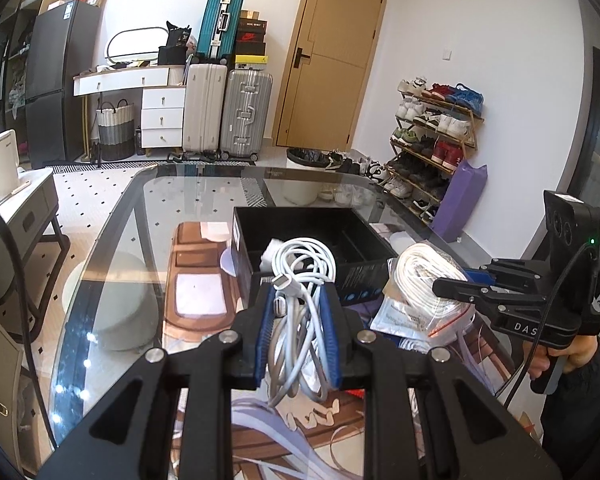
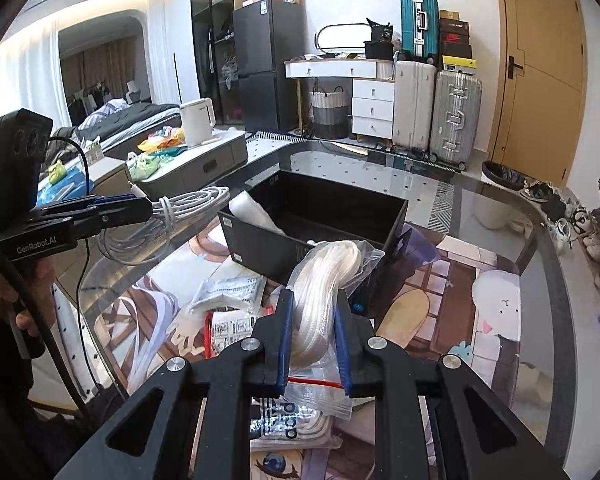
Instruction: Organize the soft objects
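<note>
Glass-topped table [image 1: 112,240] in a bedroom-cum-storeroom, printed anime mat under the glass, suitcases and a shoe rack behind.

Left gripper [image 1: 299,320] is clamped on a bundled white charging cable [image 1: 304,264], USB-C plug showing at the front, loops dangling below the blue pads. Right gripper [image 2: 313,336] is clamped on a clear zip bag holding a coiled white rope [image 2: 324,276]. Both bundles are held clear of the table, just short of the black open box [image 2: 300,248].

Step in hand, as I read it: carry phase, both items lifted and heading to the box. Next move calls for bringing each gripper over the rim, lowering it, then releasing; hanging cable loops could snag the near wall, and the two grippers sit close, so going one at a time looks safer.

Box contents: a white wad [image 2: 252,210], bubble wrap or foam, at the left end; a divider shows inside in the left view; otherwise looks empty. More plastic packets [image 2: 228,292] lie loose on the table near the box, not yet sorted.
</note>
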The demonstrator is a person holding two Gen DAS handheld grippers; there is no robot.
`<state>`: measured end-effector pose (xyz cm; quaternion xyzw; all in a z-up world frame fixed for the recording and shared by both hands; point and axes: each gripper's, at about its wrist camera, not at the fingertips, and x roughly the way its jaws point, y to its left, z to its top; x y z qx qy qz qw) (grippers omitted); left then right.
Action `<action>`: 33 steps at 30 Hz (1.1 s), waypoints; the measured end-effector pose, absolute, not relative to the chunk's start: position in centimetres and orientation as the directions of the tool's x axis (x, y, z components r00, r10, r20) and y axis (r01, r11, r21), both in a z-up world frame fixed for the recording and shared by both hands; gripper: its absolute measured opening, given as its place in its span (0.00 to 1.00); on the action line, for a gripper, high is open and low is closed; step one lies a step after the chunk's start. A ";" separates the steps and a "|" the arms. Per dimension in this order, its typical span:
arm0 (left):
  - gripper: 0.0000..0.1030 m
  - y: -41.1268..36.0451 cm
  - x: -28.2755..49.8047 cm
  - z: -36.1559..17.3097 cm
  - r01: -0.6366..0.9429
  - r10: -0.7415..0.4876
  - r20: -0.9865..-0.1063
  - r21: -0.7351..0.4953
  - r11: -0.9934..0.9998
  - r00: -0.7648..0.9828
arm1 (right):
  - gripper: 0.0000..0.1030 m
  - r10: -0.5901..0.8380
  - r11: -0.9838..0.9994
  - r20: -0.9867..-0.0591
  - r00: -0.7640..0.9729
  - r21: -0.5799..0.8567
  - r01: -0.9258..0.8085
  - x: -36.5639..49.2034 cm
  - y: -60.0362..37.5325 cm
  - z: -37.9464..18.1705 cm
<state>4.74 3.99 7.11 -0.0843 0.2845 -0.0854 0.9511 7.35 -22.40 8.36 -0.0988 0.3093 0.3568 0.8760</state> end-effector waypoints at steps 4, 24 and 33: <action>0.20 3.9 5.5 7.5 0.115 -0.206 -0.520 -0.203 0.972 0.829 | 0.18 0.574 0.728 -0.600 0.558 0.062 -0.683 7.7 -22.3 8.6; 0.20 3.2 9.8 8.4 0.135 -0.213 -0.502 -0.187 0.973 0.838 | 0.18 0.576 0.744 -0.571 0.585 0.070 -0.664 10.4 -21.7 10.1; 0.20 2.8 11.8 8.1 0.138 -0.208 -0.508 -0.173 0.975 0.836 | 0.18 0.569 0.755 -0.569 0.594 0.074 -0.652 12.4 -21.2 10.2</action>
